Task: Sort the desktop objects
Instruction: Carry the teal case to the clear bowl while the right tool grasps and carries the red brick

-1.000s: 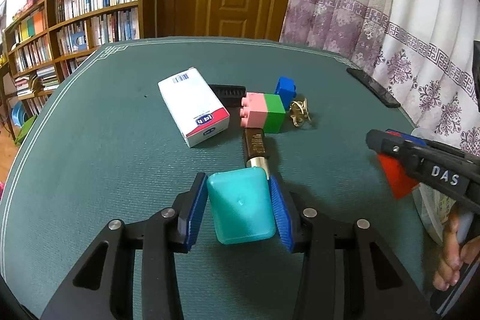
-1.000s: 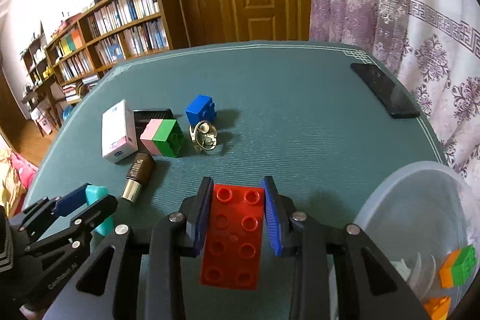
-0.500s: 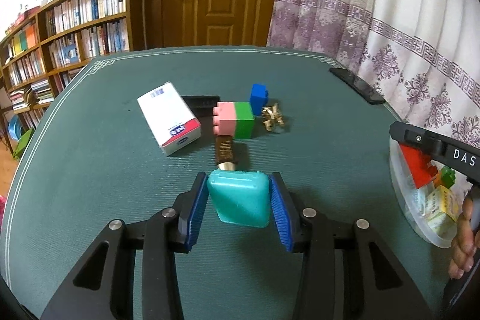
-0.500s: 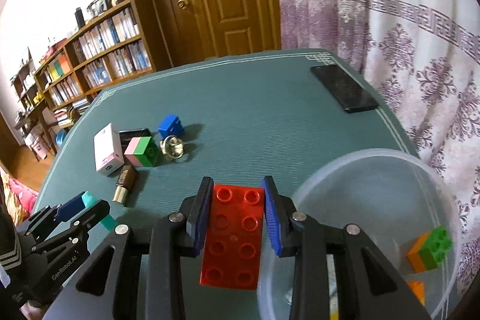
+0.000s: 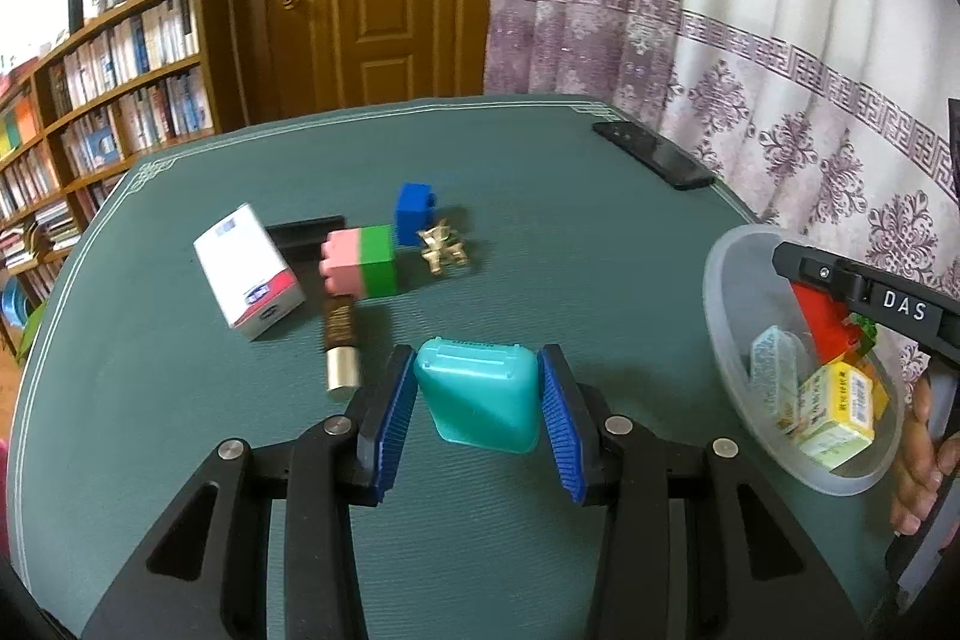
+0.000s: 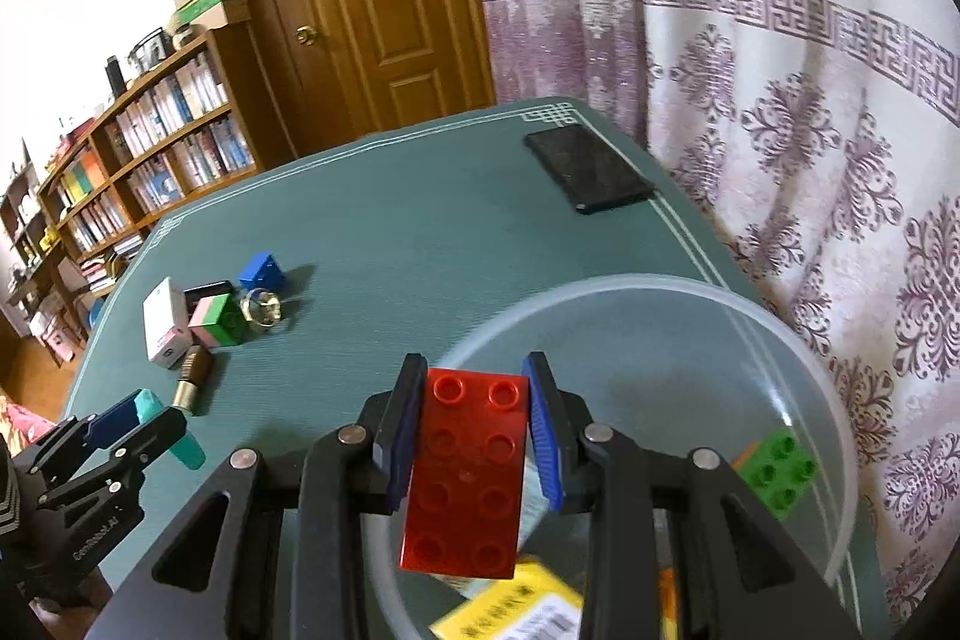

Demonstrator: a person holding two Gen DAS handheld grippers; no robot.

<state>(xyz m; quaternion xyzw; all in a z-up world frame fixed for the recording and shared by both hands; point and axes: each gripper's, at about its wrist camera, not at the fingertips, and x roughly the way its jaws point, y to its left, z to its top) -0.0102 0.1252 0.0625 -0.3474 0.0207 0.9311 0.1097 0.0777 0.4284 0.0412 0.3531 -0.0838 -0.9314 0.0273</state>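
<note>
The right gripper clamps a red studded plastic brick above the clear plastic bowl (release comes next). The left gripper grips a teal rounded case over the table, awaiting its turn.

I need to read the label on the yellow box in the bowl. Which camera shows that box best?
The left wrist view: the yellow box lies whole in the clear bowl, printed faces showing. The right wrist view catches only a blurred corner under the red brick.

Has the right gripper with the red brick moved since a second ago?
Yes. The right gripper, clamped on the red brick, has gone right, from over bare table to over the clear bowl.
</note>
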